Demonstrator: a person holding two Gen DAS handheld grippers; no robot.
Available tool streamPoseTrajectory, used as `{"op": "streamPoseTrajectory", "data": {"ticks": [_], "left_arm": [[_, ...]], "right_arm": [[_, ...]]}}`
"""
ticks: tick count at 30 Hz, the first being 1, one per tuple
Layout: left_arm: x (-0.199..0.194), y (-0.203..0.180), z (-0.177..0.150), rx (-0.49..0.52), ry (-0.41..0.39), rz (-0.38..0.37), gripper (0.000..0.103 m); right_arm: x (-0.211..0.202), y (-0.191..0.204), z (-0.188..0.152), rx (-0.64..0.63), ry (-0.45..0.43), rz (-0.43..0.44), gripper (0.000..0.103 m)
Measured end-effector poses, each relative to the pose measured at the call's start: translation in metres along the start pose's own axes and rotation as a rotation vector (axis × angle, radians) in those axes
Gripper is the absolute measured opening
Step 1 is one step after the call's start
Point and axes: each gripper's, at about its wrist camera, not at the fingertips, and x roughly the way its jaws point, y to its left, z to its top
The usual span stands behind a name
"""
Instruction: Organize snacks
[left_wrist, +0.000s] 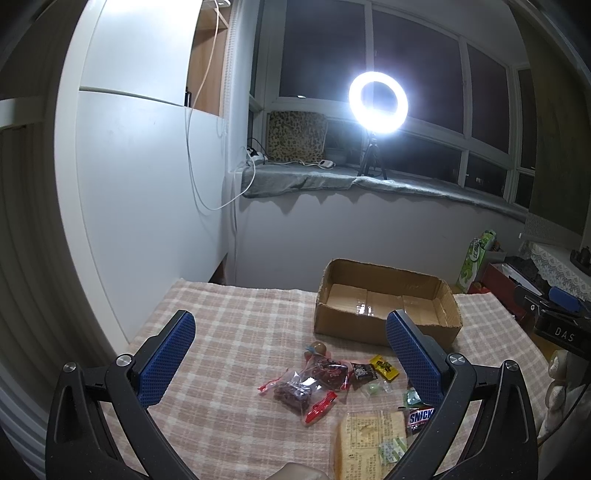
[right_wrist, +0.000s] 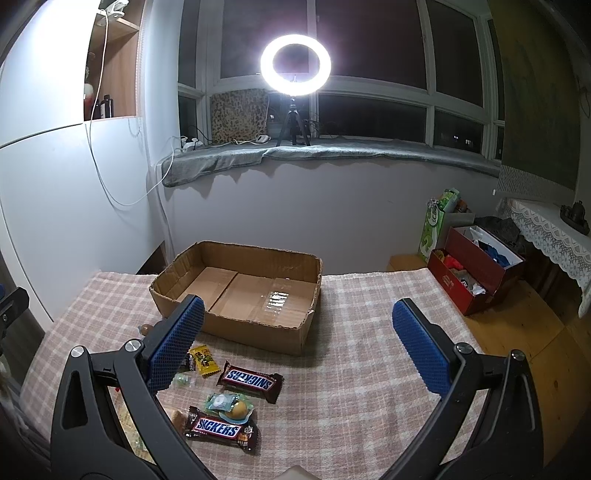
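Both the left gripper (left_wrist: 291, 354) and right gripper (right_wrist: 299, 345) are hovering with fingers spread wide, gripping nothing. Snickers bars (right_wrist: 249, 380) and small sweets (left_wrist: 310, 384) are lying loose on the checked worktop (right_wrist: 369, 350). Beyond them the cardboard box (right_wrist: 236, 295) is sitting bare inside; a ring light (right_wrist: 295, 66) is glaring from the windowsill.

Pink plaid tablecloth (right_wrist: 369, 332), brown cardboard box (right_wrist: 258, 328), blue-padded right claw (right_wrist: 299, 345).
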Motion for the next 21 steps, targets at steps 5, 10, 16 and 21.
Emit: {"op": "streamPoseTrajectory", "data": {"ticks": [5,10,16,21], "left_arm": [[0.0002,-0.0008,-0.0009,0.000,0.001,-0.001,0.102],[0.0003,-0.0019,-0.0028,-0.001,0.003,-0.001,0.102],[0.0019,-0.0007,-0.0043,0.001,0.008,-0.004,0.102],[0.0032,0.0007,-0.0044,0.001,0.013,-0.005,0.102]], "right_arm": [[0.0003,-0.0001,0.0002,0.001,-0.001,0.000,0.103],[0.0005,0.0000,0.0005,0.001,0.000,-0.001,0.103],[0.0005,-0.0003,-0.0004,0.000,0.003,0.000,0.103],[0.0020,-0.0017,-0.0076,0.000,0.009,0.001,0.103]]}}
